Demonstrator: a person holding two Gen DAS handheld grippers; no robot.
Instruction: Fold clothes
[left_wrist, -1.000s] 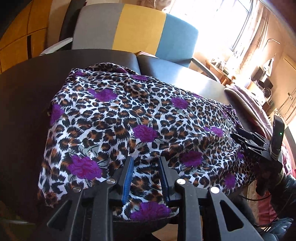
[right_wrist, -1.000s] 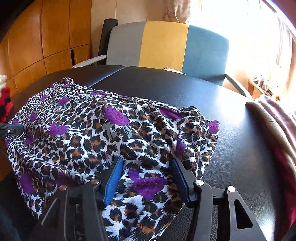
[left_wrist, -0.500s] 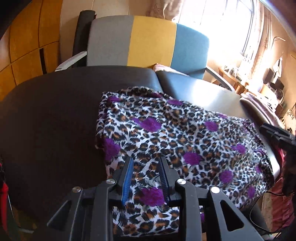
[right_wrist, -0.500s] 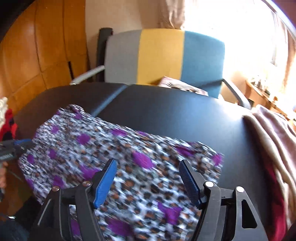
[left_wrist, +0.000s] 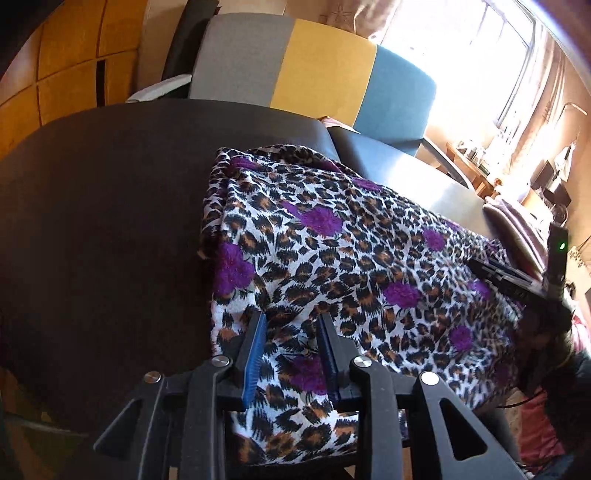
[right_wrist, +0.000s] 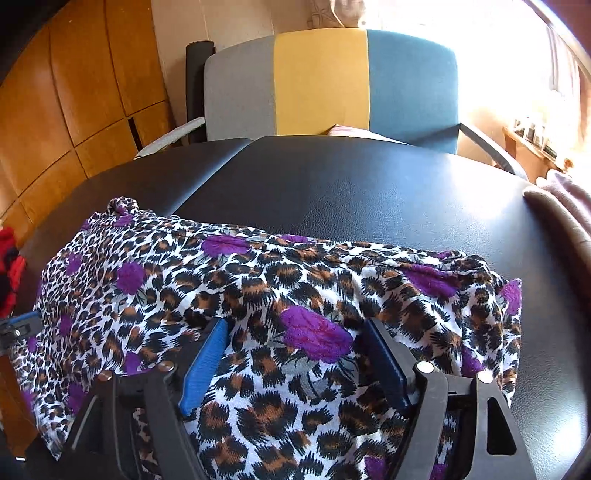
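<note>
Left claw (left_wrist: 291, 325) up close: its blue pads stand narrowly apart with a pinch of the garment (left_wrist: 332, 254) bunched between them, and the cloth looks gripped at the near hem. Over to the right claw (right_wrist: 293, 332): jaws wide and opening, leopard-print fabric lying slack between the pads, neither pad pressing on it. From the left view that right claw shows side-on at the far right edge of the cloth, a green light glowing on its body.

The garment itself, white with leopard spots and purple flowers, is spread across the near half of the dark worktop (right_wrist: 369, 184), its near edge drooping over the worktop's rim towards both claws. A small knot of fabric sticks up at its far left corner in the right view. To the right, a pinkish-brown blanket (right_wrist: 565, 199) lies on the worktop's edge, apart from the garment.

Further back, a chair (right_wrist: 328, 81) in grey, yellow and blue stands against the worktop's far side. Wood panels on the left, bright window on the right.
</note>
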